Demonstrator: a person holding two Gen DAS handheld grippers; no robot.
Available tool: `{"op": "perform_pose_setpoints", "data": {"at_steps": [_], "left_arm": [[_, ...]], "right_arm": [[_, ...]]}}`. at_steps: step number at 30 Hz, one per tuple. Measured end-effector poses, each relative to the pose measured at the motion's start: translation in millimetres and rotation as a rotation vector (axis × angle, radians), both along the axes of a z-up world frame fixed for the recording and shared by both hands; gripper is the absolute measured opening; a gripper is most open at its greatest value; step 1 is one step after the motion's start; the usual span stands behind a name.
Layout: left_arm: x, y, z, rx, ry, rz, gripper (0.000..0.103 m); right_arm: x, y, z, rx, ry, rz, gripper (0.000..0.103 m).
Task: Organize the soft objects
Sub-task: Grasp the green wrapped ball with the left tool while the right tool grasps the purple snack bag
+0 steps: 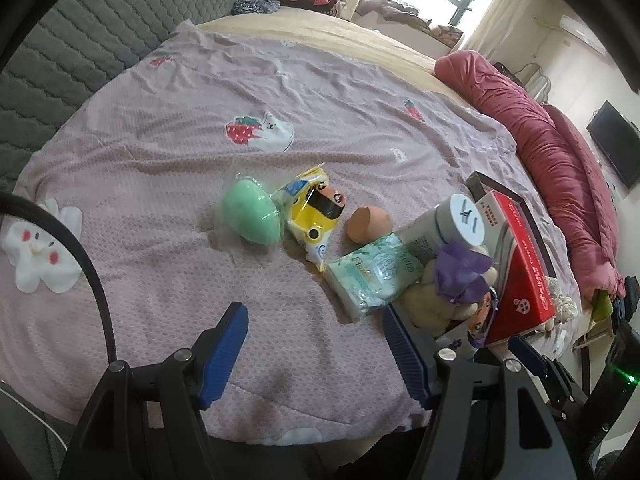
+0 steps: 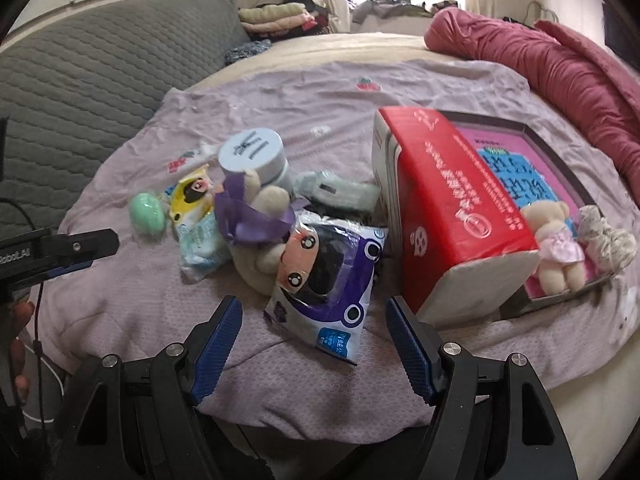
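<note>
On a bed, a tray point(image 2: 560, 132) at three o'clock holds two small plush toys point(image 2: 558, 244). At centre, a purple-ribboned teddy point(image 2: 256, 216), packets and a green egg point(image 1: 250, 216) lie unsorted. Left gripper point(image 1: 316, 354) and right gripper point(image 2: 314, 346) gape, empty. Most sorting seems undone.

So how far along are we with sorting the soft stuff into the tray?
Early. Done: a small bear in a pink skirt and a grey knitted toy lie in the tray. In hand: nothing; left gripper and right gripper are open and empty. Left on the sheet: purple-ribboned plush, purple packet, yellow packet, tissue pack, green egg.
</note>
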State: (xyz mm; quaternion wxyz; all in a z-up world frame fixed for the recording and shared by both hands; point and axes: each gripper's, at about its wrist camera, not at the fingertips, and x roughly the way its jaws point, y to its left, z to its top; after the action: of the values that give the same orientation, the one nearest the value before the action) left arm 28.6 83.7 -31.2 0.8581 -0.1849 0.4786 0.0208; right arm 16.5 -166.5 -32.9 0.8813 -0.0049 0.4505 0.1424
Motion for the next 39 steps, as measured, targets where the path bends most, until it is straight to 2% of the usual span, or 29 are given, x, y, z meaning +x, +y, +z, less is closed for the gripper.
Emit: {"op": "perform_pose_setpoints", "data": {"at_steps": [10, 16, 24, 27, 37, 39], "left_arm": [[11, 12, -18, -0.002, 0.001, 0.031, 0.069], [22, 36, -28, -0.060, -0.010, 0.093, 0.070], [41, 58, -44, -0.107, 0.005, 0.158, 0.073], [52, 63, -45, -0.122, -0.015, 0.181, 0.073], [81, 72, -69, -0.194, -0.022, 0.206, 0.072], [82, 70, -71, -0.184, -0.038, 0.204, 0.065]], "right_arm": [[23, 3, -24, 0.016, 0.036, -0.048, 0.075], [33, -2, -37, 0.037, 0.061, -0.072, 0.075], [34, 2, -37, 0.024, 0.013, -0.048, 0.075], [35, 3, -36, 0.024, 0.008, -0.026, 0.062], [31, 5, -28, -0.008, -0.037, 0.029, 0.054], [31, 5, -27, -0.005, -0.040, 0.035, 0.053]]}}
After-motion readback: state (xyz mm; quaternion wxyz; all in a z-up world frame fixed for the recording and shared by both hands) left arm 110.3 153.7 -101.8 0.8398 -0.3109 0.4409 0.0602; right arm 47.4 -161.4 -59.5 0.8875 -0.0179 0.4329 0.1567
